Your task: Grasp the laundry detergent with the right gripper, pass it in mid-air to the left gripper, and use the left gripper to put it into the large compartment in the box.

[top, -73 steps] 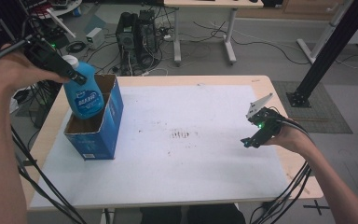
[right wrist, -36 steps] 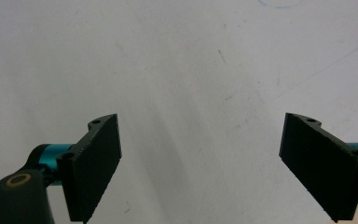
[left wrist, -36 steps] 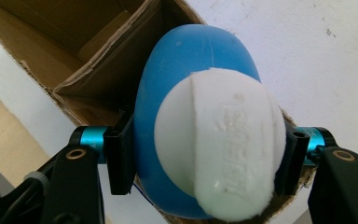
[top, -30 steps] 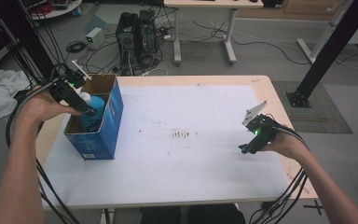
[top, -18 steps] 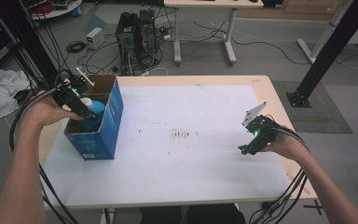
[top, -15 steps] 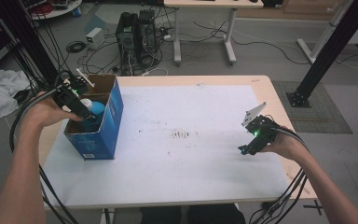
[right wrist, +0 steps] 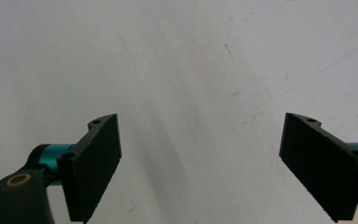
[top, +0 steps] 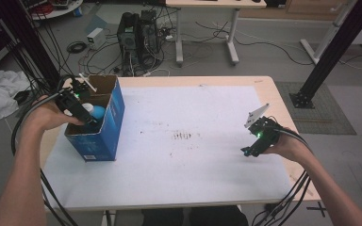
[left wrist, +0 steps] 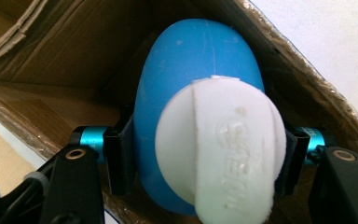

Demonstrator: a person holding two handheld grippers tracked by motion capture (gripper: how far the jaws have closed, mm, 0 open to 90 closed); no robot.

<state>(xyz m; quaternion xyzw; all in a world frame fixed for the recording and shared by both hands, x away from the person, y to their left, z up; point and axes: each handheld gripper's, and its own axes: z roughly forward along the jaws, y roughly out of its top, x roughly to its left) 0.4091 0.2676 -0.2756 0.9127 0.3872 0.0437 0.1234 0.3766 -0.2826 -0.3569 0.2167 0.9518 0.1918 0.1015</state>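
Nearest, the right tool (top: 250, 151) rests on the white bench (top: 193, 165) with its jaws spread wide and nothing between them, well apart from the work. Farther off at the left edge, the left tool (top: 90, 123) reaches down into the blue box (top: 104, 134) and is clamped on the blue bottle (left wrist: 191, 88) just under its white cap (left wrist: 219, 149). The bottle stands roughly upright inside the box, its long axis running away from the tool into the cardboard, so letting go and lifting straight out looks like the next move.

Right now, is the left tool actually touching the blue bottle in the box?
Touching. The left gripper view shows the left tool with both black pads pressed against the blue bottle just under its white cap.
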